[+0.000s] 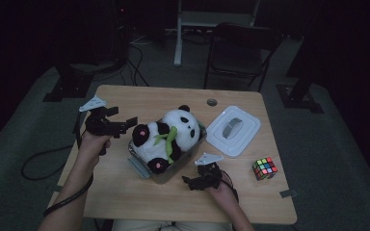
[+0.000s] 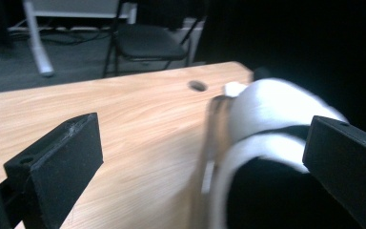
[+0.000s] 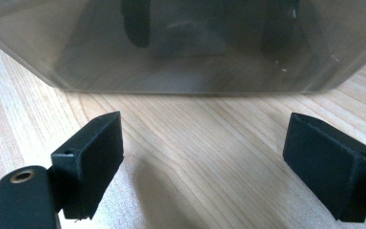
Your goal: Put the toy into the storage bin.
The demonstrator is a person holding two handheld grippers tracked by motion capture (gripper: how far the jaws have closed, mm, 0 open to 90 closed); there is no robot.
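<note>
Dim room, wooden table [image 1: 125, 192]: a plush panda [image 1: 166, 137] sits stuffed in a clear container [image 1: 166, 174] at its middle. Left claw [image 1: 125, 126] gapes wide beside the toy; right claw [image 1: 191, 183] gapes empty before the container wall. Probably soft, light and squashy, the toy is best pinched at a limb or ear.
</note>
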